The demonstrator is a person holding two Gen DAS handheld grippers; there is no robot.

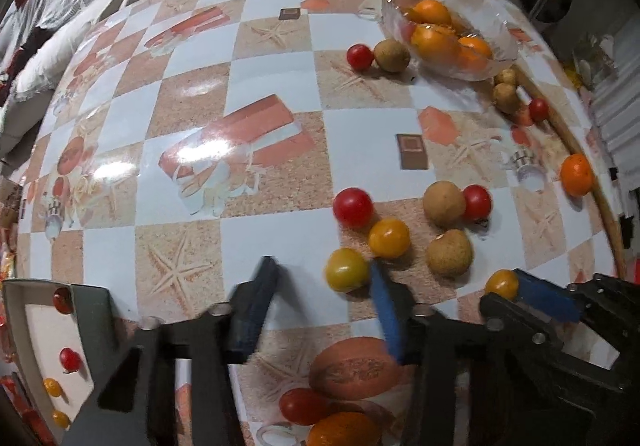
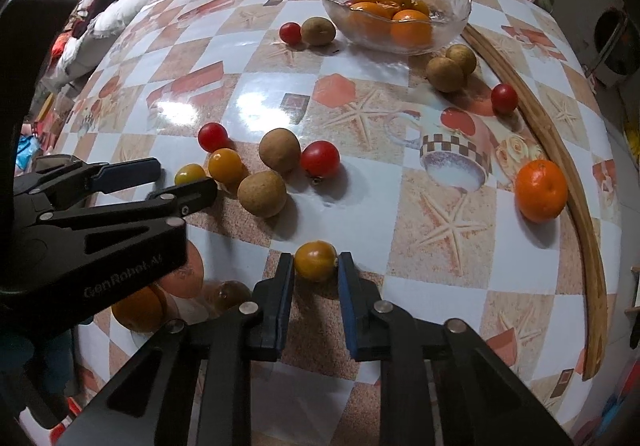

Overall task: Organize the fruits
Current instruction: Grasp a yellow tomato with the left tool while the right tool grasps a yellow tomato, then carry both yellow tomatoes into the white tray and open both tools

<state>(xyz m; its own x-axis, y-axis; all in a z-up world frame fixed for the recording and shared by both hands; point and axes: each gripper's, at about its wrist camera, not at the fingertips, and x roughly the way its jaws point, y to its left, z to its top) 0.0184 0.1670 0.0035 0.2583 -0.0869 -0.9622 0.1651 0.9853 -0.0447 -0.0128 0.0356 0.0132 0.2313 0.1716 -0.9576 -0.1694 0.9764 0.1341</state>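
One yellow tomato (image 2: 315, 260) sits on the tabletop (image 2: 400, 206) between the fingers of the right tongs (image 2: 316, 266), which stand open around it. At 10 o'clock, the left tongs (image 2: 186, 176), also open, reach a cluster: two yellow tomatoes, two red, two longans. Farther, at 12, a glass bowl (image 2: 456, 18) holds oranges; one orange (image 2: 541, 190) lies at 2

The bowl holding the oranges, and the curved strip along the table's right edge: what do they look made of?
The bowl looks like clear glass, glossy with a wavy rim; the oranges show through its wall. The curved strip looks like pale wood or bamboo, smooth, with lengthwise lines, though laminate cannot be ruled out.
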